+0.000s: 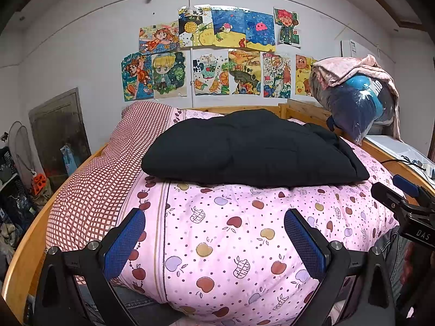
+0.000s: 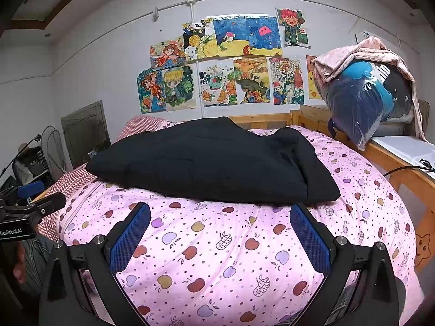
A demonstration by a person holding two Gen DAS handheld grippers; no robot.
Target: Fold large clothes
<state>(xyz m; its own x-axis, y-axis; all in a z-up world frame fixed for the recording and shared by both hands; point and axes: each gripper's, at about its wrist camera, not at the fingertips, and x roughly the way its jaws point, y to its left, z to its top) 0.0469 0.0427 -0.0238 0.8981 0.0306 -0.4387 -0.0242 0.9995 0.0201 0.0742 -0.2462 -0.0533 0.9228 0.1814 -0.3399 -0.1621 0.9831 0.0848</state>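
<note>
A large black garment (image 1: 250, 149) lies folded into a thick rectangle on the pink apple-print quilt (image 1: 231, 239); it also shows in the right wrist view as the black garment (image 2: 214, 163) on the quilt (image 2: 217, 244). My left gripper (image 1: 214, 241) hovers open over the quilt, short of the garment's near edge, with nothing between its blue pads (image 1: 125, 244). My right gripper (image 2: 220, 236) is open too, just in front of the garment's near right corner. Each gripper shows at the edge of the other's view: the right gripper (image 1: 402, 198), the left gripper (image 2: 35, 201).
A red checked quilt (image 1: 108, 174) lies along the left of the wooden bed frame (image 1: 24, 255). A plastic-wrapped bundle under a pink cloth (image 1: 359, 97) sits on the headboard at the right. Drawings cover the wall. Crates and clutter (image 1: 13, 190) stand at the left.
</note>
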